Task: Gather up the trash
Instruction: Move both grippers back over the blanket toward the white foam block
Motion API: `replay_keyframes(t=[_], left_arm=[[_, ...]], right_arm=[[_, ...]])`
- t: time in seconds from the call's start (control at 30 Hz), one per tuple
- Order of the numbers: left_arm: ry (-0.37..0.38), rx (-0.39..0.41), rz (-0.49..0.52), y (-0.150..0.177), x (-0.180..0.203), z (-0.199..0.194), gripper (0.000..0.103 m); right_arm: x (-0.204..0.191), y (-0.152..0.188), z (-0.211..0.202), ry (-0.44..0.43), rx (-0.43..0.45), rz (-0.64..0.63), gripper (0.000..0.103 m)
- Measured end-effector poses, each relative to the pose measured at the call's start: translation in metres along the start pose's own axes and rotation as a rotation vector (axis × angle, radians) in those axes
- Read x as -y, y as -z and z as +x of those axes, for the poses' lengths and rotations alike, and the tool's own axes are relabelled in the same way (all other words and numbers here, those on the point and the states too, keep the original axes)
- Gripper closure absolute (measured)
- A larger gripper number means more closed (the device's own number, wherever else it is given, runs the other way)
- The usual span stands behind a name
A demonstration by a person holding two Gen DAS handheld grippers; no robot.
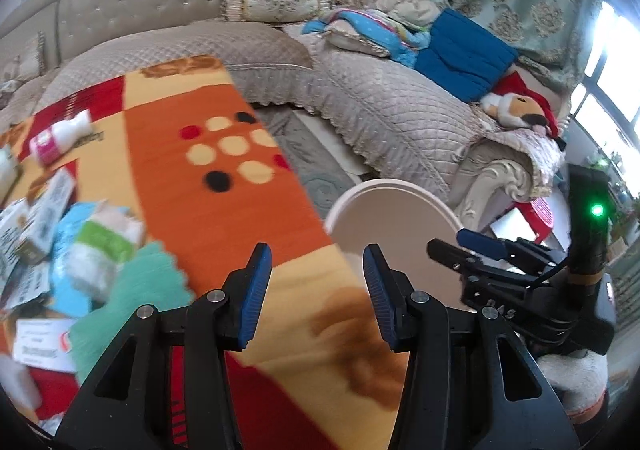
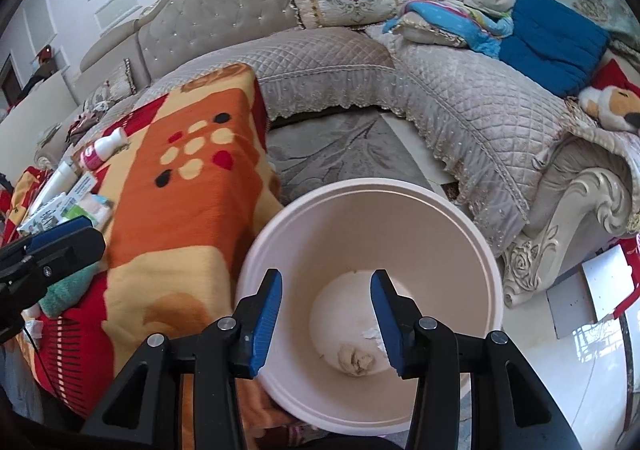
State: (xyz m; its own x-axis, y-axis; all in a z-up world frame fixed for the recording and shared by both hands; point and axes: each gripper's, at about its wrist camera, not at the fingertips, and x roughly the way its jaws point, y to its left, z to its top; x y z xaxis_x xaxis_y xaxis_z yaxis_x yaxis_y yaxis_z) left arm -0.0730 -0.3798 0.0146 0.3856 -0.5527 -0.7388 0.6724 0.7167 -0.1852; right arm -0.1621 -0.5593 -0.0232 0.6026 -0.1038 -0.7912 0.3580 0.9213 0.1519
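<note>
Living-room setting: a quilted beige sofa (image 1: 372, 102) wraps round behind a surface draped in an orange, red and cream blanket (image 1: 224, 186). Left wrist view: the left gripper (image 1: 317, 290) is tilted down over the blanket, jaws parted, nothing between the blue pads (image 1: 256, 290). Trash lies ahead and to its left on the blanket (blurred, so labels unreadable): a crumpled green-and-white packet (image 1: 102, 250), a heap of small cartons (image 1: 38, 226), and farther off a white bottle with a pink label (image 1: 60, 138) on its side. Just ahead and right of the jaws, off the blanket's edge, stands a pale round bin (image 1: 392, 210), only its upper rim and inner wall showing. The right gripper (image 1: 480, 246) sits to the far right, beyond the bin rim. Right wrist view: the right gripper (image 2: 326, 314) points down into the same bin (image 2: 452, 250), jaws parted and empty. At the bin's bottom, directly below and between the fingers, rests a crumpled beige wad (image 2: 356, 360), with a scrap of white paper (image 2: 370, 334) beside it near the right pad. Left of this tool the blanket (image 2: 192, 210) carries the pink-labelled bottle (image 2: 102, 148) and the cartons (image 2: 68, 202); the left gripper's tip (image 2: 60, 238) enters at the left edge, in front of the cartons.
</note>
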Motion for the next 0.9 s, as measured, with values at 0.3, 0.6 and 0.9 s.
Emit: replay_keyframes(t=[0.3,0.6,0.9], left_arm=[[-0.123,0.037,-0.062,0.02,-0.049,-0.03,0.057],[-0.185,0.068,-0.116,0.036,-0.09,-0.06,0.057],[-0.239,0.072,-0.217,0.066,-0.147,-0.096,0.057]], right_arm=[[-0.059,-0.006,-0.004,-0.072,0.022,-0.074,0.042],[-0.12,-0.009,-0.003,-0.136,0.015,-0.151,0.041],[-0.173,-0.005,0.005,-0.198,-0.017,-0.218,0.039]])
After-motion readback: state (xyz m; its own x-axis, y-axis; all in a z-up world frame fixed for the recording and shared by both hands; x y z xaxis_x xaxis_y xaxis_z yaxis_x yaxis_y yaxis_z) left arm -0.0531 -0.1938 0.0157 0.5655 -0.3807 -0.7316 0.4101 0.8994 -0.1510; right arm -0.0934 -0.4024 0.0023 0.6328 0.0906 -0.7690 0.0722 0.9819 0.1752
